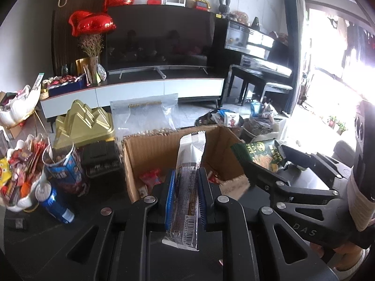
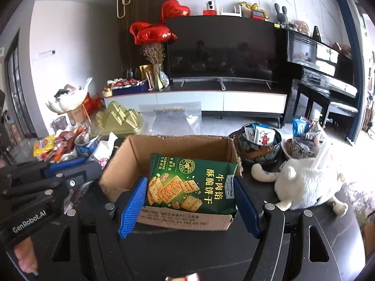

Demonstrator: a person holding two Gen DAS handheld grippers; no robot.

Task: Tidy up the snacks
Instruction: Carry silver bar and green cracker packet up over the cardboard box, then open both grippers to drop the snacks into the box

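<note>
Green cracker packet (image 2: 191, 185) in right claw (image 2: 189, 201) over cardboard box (image 2: 131, 161).

Green cracker packet (image 2: 191, 183), upright snack stick (image 1: 187, 182)

L gripper (image 1: 186, 196) clamped w/ blue pads (image 1: 170, 201) pressed near-parallel on a held packet, fingers pointing fwd; R gripper (image 2: 191, 195) clamped wider on a pack, pads (image 2: 131, 208) splayed, reaching in from right in left-wrist view.

A dark table (image 2: 293, 229) holds a cardboard box (image 2: 178, 149) mid-frame, a white plush cat (image 2: 307, 182) right, a blue can (image 1: 55, 201) lower left.
</note>
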